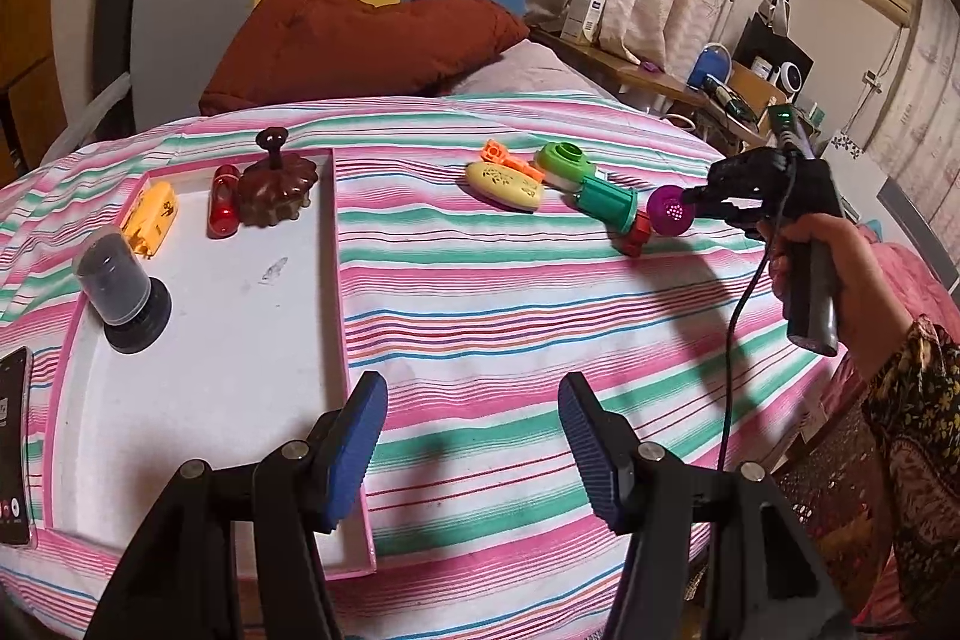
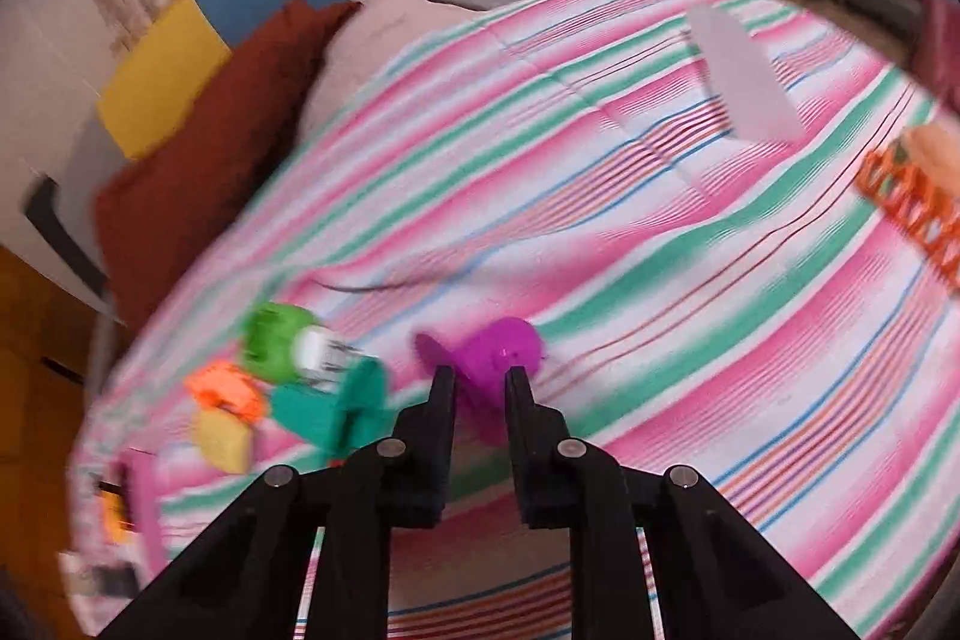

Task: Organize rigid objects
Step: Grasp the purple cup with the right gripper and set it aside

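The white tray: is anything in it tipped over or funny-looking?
Yes. In the white tray, the dark jar stands upside down on its black lid, and the red capsule leans against the brown flower-shaped lid. The yellow toy just lies flat.

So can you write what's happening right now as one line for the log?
right gripper: shut on purple toy | left gripper: open, nothing held | white tray: four items inside | green, orange, yellow toys wait on striped bedspread

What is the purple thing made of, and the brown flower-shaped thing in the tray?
The purple thing, pinched by the right gripper, looks like hard plastic: one bright, even colour, smooth, with small moulded holes. The brown flower-shaped thing in the tray is glossy with soft highlights, probably plastic too, though glazed ceramic can't be ruled out.
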The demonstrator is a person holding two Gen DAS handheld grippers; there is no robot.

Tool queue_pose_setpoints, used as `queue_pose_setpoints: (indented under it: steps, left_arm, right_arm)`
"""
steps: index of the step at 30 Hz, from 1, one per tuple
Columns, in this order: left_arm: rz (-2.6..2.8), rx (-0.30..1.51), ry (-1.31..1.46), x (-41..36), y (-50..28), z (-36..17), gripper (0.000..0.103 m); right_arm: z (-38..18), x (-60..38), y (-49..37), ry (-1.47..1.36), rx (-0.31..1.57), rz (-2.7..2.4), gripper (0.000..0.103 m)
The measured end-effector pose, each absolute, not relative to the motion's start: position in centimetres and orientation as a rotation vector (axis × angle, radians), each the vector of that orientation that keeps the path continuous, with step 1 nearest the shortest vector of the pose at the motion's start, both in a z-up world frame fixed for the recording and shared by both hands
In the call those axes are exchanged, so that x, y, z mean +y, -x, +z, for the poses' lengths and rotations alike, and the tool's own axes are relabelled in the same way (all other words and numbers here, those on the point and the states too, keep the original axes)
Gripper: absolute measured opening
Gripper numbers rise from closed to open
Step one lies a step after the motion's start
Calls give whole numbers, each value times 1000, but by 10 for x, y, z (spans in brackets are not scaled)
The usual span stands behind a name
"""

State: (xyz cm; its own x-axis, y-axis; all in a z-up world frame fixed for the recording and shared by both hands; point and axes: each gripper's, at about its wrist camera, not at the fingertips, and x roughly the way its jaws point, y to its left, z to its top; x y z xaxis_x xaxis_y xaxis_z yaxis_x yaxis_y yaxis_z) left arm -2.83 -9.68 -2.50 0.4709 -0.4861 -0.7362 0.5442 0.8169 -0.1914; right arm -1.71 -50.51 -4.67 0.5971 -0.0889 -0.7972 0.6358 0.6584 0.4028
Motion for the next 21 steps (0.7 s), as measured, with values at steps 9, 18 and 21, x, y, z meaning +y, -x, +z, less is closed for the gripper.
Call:
queue_pose_setpoints:
  steps: [9,18,21]
  left_arm:
    - [-647,895,-82,-114,22,-24,60]
    - [-691,924,-97,-168,-2,-25,60]
    - [-706,943,-106,-198,-16,-29,60]
  right_arm:
    - [-50,-507,16,-749,849,-516,38]
    - [-59,-524,40,-889,876,-596,40]
    - [-54,-527,49,-936,829,-578,43]
